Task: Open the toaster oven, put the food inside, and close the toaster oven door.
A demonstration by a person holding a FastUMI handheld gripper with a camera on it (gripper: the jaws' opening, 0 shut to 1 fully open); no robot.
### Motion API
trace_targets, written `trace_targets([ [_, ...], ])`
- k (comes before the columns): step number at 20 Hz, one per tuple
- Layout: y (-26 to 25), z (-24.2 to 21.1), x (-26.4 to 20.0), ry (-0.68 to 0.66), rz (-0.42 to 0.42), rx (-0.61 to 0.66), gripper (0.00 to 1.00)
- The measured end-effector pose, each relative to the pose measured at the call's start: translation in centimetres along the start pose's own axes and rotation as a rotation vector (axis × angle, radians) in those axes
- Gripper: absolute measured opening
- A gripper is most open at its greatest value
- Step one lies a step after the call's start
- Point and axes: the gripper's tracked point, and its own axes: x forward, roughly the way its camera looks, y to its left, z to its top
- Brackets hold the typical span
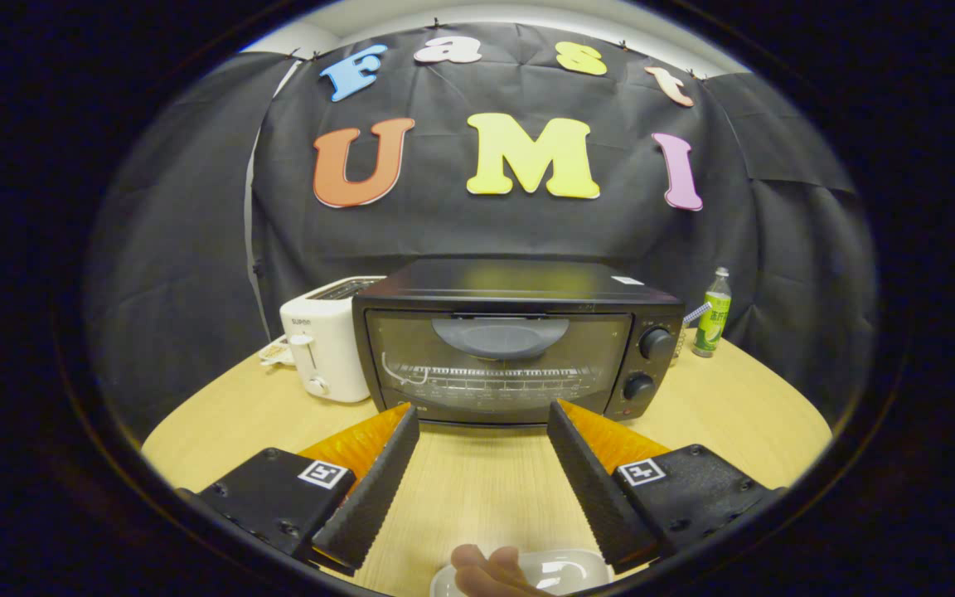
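Food (490, 568) on its white dish (564, 572) sits under my wide-open, empty gripper (483, 423); I'd hook the toaster oven (519, 348) door's stiff top handle (500, 336).

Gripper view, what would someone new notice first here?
The black toaster oven stands door shut on the wooden table, just beyond the open gripper, whose jaws hold nothing. A white toaster sits beside it, a green bottle on the other side.

Even overhead light, glare on the toaster oven (511, 286) top, fisheye bending edges, perhaps slightly soft.
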Motion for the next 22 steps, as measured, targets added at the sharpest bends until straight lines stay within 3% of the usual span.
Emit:
trace_targets([
  [5,0.0,5.1,-5.8,-0.043,-0.015,-0.02,1.0],
  [13,-0.2,18.6,-19.5,-0.226,-0.039,0.071,1.0],
  [17,-1.6,18.1,-24.9,-0.245,-0.076,0.039,1.0],
  [22,-2.1,13.6,-28.4,-0.236,-0.01,0.06,1.0],
])
